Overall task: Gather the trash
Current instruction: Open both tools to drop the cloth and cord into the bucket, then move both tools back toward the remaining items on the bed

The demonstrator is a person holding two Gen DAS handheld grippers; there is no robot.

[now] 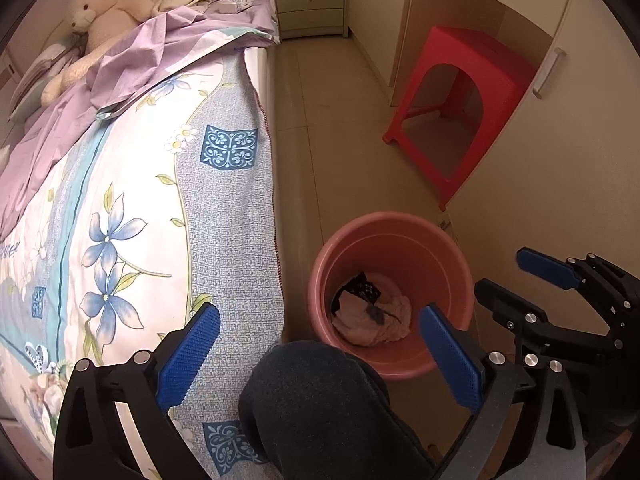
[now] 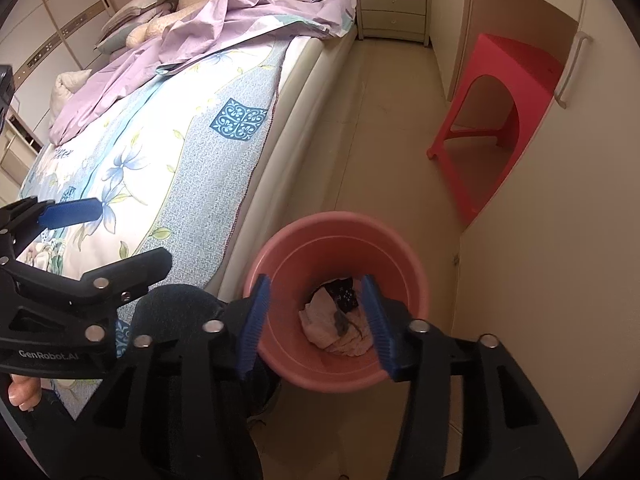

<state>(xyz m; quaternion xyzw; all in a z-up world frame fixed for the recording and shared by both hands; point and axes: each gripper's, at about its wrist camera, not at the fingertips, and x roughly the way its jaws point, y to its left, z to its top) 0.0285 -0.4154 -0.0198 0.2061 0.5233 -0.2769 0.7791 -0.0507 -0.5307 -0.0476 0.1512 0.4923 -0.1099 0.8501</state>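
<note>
Seemingly between pickups, the left hand-held gripper in its own view hangs wide open and empty over a dark-clad knee, beside the pink bin holding crumpled trash. From the right wrist, the right hand-held gripper gapes empty above that bin, probably aimed to drop things in.

One pink bin, one red stool, one bed, one nightstand

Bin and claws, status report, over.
Left claw open, empty. Right claw open above bin. Trash inside. Knee beside bin.
</note>
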